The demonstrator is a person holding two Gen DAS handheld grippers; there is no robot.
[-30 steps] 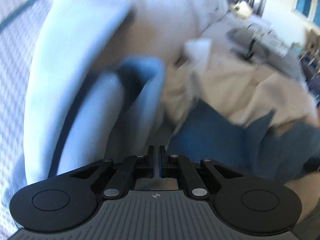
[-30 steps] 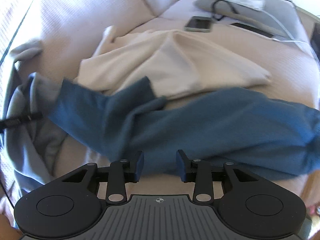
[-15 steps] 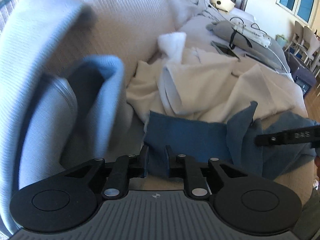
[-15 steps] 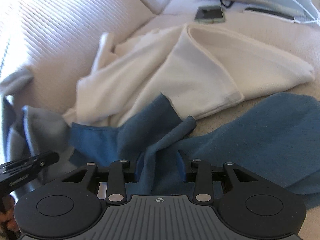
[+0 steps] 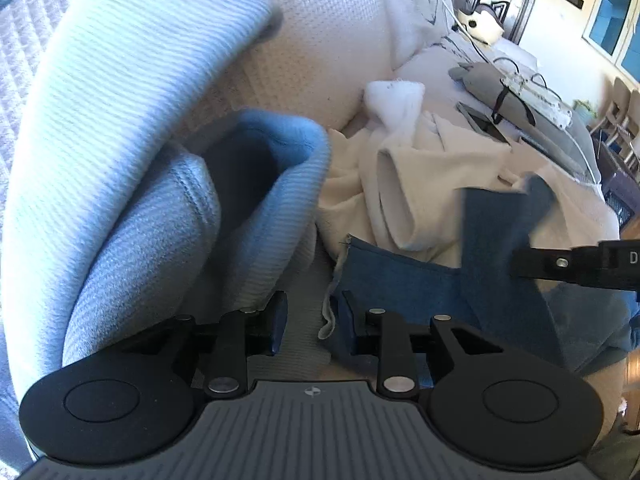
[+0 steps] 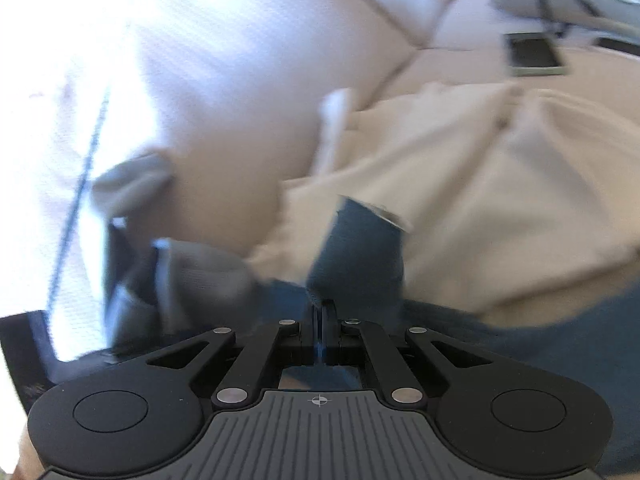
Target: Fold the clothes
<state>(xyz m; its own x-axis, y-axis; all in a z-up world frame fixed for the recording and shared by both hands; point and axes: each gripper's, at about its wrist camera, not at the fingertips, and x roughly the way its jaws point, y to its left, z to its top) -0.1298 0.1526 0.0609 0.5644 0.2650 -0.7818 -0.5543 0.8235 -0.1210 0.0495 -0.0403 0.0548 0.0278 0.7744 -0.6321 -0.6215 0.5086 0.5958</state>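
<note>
Right tool (image 6: 322, 312) clenched on a fold of the dark blue garment (image 5: 404, 280), which lies on the sofa (image 5: 320, 40) before a cream garment (image 5: 420, 176); left tool (image 5: 310, 320) opening, jaws straddling its hem without pressing.

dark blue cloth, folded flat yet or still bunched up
Bunched. The dark blue cloth lies rumpled, one flap lifted where the right gripper pinches it.

Dark blue cloth (image 5: 404, 288); cream garment (image 5: 412, 184); pale blue ribbed garment (image 5: 120, 128); white waffle-textured sofa cushion (image 5: 320, 40); black grippers.
</note>
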